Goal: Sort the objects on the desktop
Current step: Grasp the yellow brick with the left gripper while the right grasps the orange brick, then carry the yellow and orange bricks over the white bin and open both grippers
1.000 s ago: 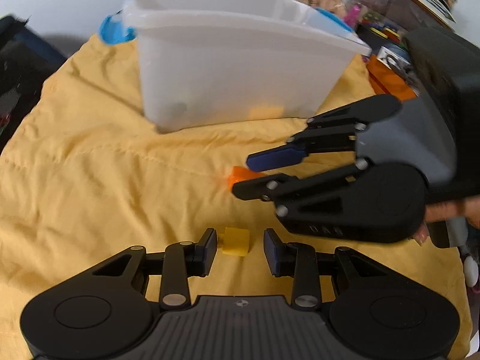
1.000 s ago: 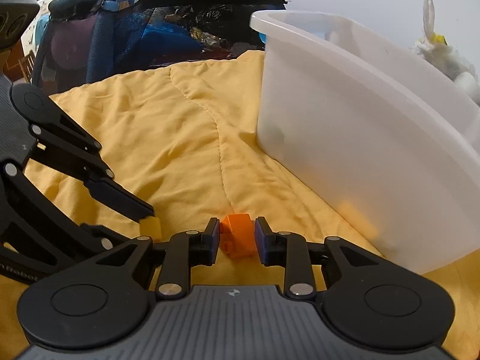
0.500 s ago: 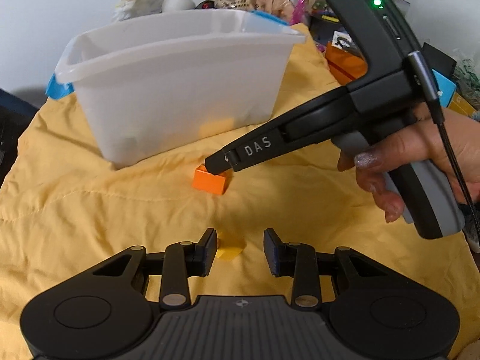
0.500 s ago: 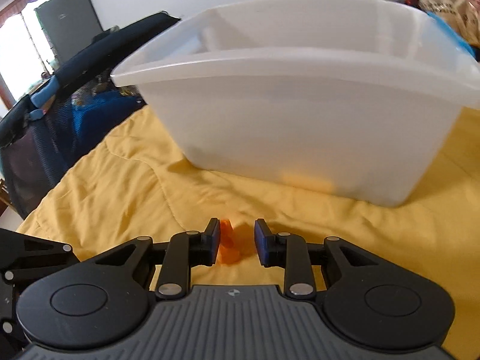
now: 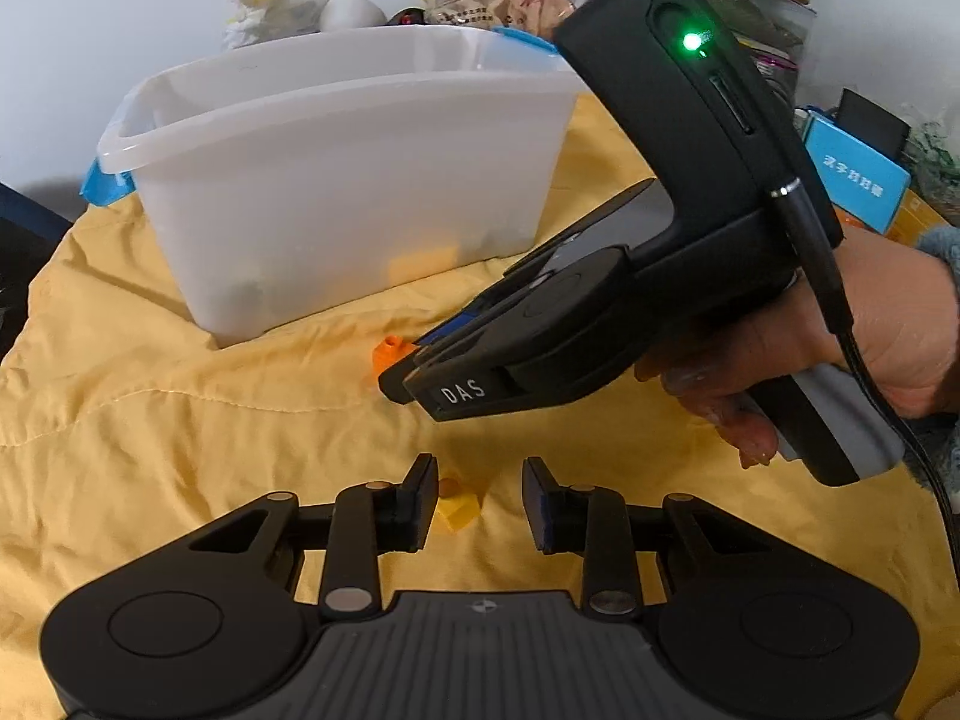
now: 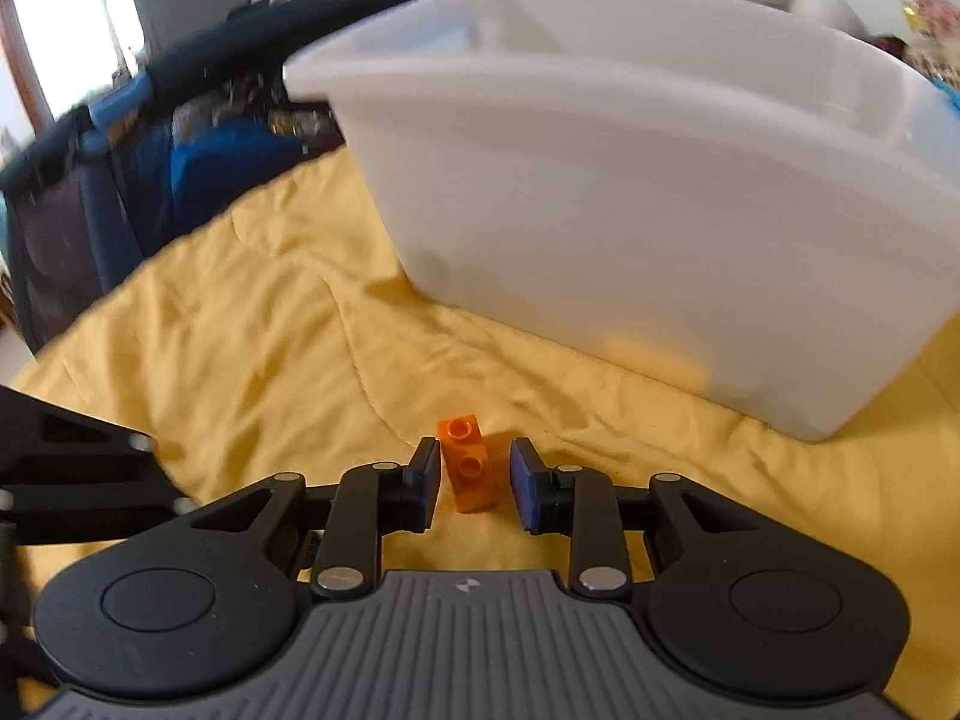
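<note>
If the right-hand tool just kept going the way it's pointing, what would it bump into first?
Probably the orange brick, lying between the closing jaws of the right tool, then the yellow blanket underneath.

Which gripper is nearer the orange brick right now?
Right. The right gripper straddles the orange brick, jaws closing, pads not yet pressing. The left gripper sits further back, around the yellow brick.

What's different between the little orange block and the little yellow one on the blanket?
Colour first: the orange block is bright orange, while the yellow block nearly matches the yellow blanket. The orange block shows two round studs facing up; the yellow block lies tilted on an edge. The orange one sits midway between the closing jaws of the right gripper; the yellow one sits beside one pad of the left gripper, also closing. Both rest on the blanket near the white bin, ungripped.
</note>
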{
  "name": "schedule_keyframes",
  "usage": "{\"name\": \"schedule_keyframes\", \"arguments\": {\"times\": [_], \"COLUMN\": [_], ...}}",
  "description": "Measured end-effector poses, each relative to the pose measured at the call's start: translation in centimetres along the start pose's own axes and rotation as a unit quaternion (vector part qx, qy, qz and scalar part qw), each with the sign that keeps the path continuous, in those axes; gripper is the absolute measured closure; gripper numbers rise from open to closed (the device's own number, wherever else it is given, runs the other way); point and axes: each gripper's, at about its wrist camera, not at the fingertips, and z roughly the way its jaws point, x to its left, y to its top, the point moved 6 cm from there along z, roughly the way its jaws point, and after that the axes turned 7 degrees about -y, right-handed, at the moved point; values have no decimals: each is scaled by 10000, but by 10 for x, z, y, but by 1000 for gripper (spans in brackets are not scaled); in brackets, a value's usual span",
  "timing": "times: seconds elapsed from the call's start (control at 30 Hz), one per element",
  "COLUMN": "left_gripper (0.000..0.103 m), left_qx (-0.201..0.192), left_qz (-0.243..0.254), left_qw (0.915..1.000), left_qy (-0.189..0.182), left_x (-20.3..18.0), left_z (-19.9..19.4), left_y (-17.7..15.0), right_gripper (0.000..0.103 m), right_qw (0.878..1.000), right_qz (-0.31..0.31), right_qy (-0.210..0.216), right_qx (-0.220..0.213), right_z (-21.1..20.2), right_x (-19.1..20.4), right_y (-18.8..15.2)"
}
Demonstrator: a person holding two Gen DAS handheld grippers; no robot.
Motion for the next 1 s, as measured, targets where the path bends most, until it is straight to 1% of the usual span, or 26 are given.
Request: {"name": "schedule_keyframes", "arguments": {"times": [0.03,0.1,0.17,0.23,0.3,0.4,0.53,0.57,0.6,0.67,0.73,0.8,0.87,0.93,1.0], "left_gripper": [69,68,68,68,68,68,68,71,80,80,80,80,80,80,80], "left_qx": [-1,-46,-138,-252,-295,-72,144,186,232,119,10,-282,-692,-1148,-1517], "left_qz": [-3,-27,49,88,34,-110,94,88,32,-65,31,179,336,455,471], "left_qw": [10000,10000,9999,9996,9992,9996,9994,9995,9996,9999,10000,9994,9969,9918,9863], "left_qy": [-7,-68,-91,72,264,264,299,257,179,97,81,102,172,322,452], "left_x": [0,-2,-7,-7,-3,5,4,4,4,5,4,5,8,15,27], "left_z": [0,-4,-13,-24,-29,-16,8,13,16,13,3,-19,-44,-70,-87], "left_y": [0,2,1,0,-2,-3,-4,-6,-8,-8,-1,21,53,97,136], "right_gripper": [86,86,86,86,86,86,86,86,86,86,86,86,86,86,86], "right_qw": [10000,10000,9999,9996,9990,9980,9973,9970,9968,9967,9969,9974,9977,9979,9952], "right_qz": [-42,-7,53,152,362,547,681,731,769,782,767,689,653,450,270], "right_qy": [-4,-33,-49,-103,-143,-183,-223,-202,-194,-176,-169,-199,-174,-281,-406], "right_qx": [34,5,-122,-216,-212,-256,-179,-150,-124,-84,-43,20,-69,-371,-848], "right_z": [2,-1,-13,-29,-40,-52,-54,-52,-51,-51,-49,-48,-55,-74,-99], "right_x": [0,-1,-5,-13,-23,-31,-32,-32,-31,-30,-29,-27,-27,-27,-31], "right_y": [-1,-2,0,-1,-6,-16,-29,-31,-33,-38,-40,-42,-35,-14,17]}}
